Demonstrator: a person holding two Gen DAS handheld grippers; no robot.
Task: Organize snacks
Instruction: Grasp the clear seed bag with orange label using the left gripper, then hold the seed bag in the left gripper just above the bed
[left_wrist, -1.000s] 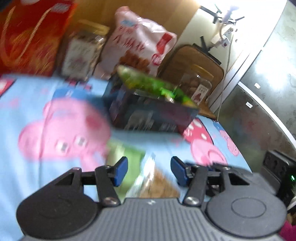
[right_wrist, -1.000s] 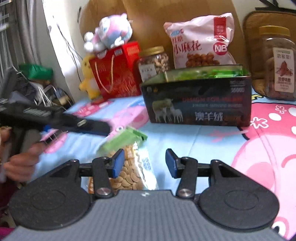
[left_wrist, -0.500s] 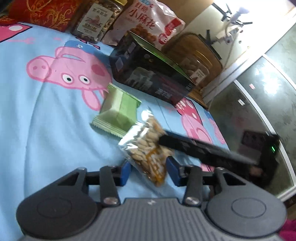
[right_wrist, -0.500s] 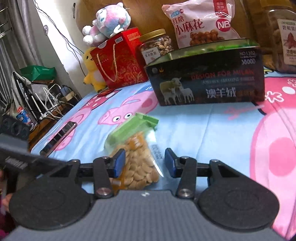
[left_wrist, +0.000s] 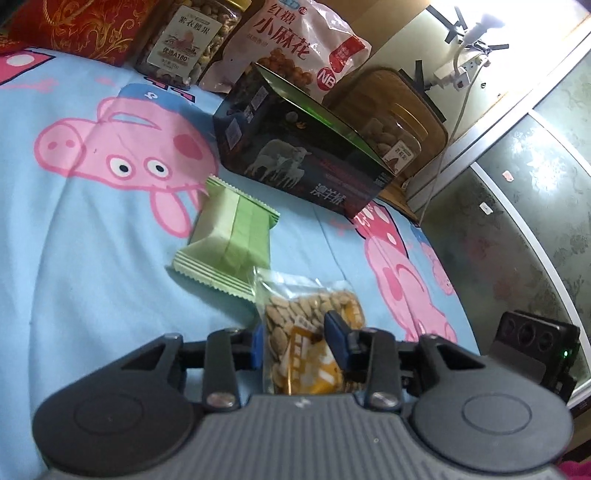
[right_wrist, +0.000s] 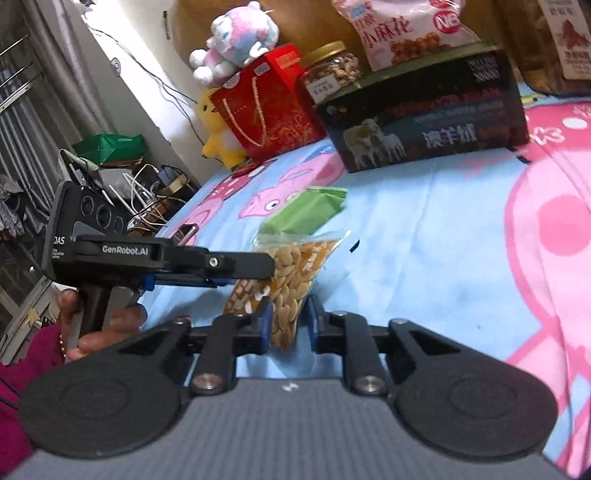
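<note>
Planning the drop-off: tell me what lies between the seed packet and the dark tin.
In the left wrist view, the green wafer packet lies between the seed packet and the dark tin.

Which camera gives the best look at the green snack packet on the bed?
The left wrist view: the green snack packet lies whole and unobstructed on the sheet. The right wrist view shows it end-on, partly behind the seed bag.

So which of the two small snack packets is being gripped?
The clear seed packet, pinched by both grippers' jaws; the green packet lies untouched behind it.

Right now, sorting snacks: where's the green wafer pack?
In the left wrist view, the green wafer pack lies on the blue sheet, between seed bag and dark tin.
</note>
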